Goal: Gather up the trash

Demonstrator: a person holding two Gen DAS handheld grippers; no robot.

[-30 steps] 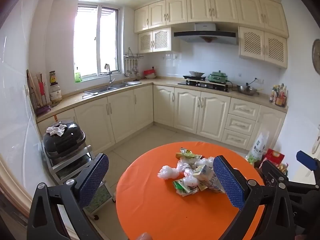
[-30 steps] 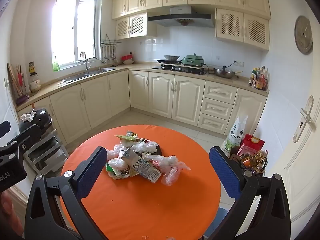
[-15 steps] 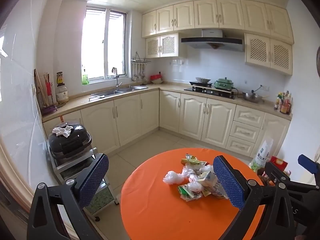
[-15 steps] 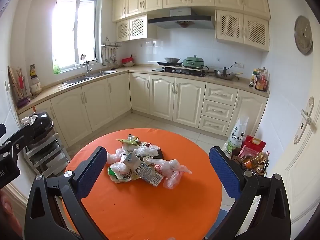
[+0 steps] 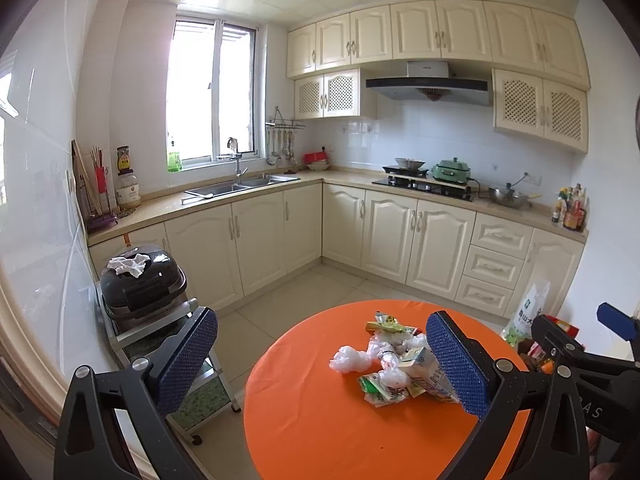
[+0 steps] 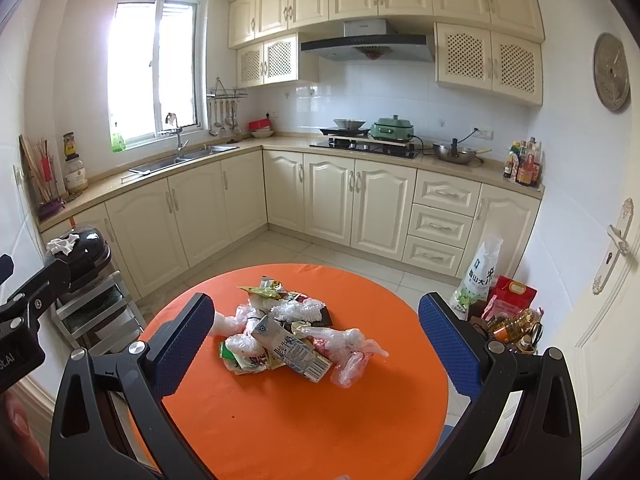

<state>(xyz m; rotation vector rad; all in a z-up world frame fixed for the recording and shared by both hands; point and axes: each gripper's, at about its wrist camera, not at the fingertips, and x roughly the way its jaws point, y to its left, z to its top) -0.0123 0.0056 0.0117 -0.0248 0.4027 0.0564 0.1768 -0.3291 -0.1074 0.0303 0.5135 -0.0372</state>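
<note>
A pile of trash (image 6: 288,336) lies in the middle of a round orange table (image 6: 300,420): crumpled clear plastic bags, green snack wrappers and a flattened milk carton (image 6: 294,350). My right gripper (image 6: 316,342) hovers above the near side of the table, open, with the pile showing between its blue pads. My left gripper (image 5: 322,360) is also open and holds nothing. It hangs over the table's left edge, and the trash pile (image 5: 392,364) sits just inside its right finger (image 5: 456,364). The orange table (image 5: 320,432) fills the lower middle of the left wrist view.
A black appliance with a white rag on top (image 5: 140,284) stands on a metal rack left of the table. A rice bag (image 6: 480,272) and groceries sit on the floor to the right, near a white door (image 6: 612,260). Cream cabinets line the back, with tiled floor between.
Both views have lifted slightly, so the table and the pile sit a little lower in frame. Both grippers stay open and the pile has not been touched.
</note>
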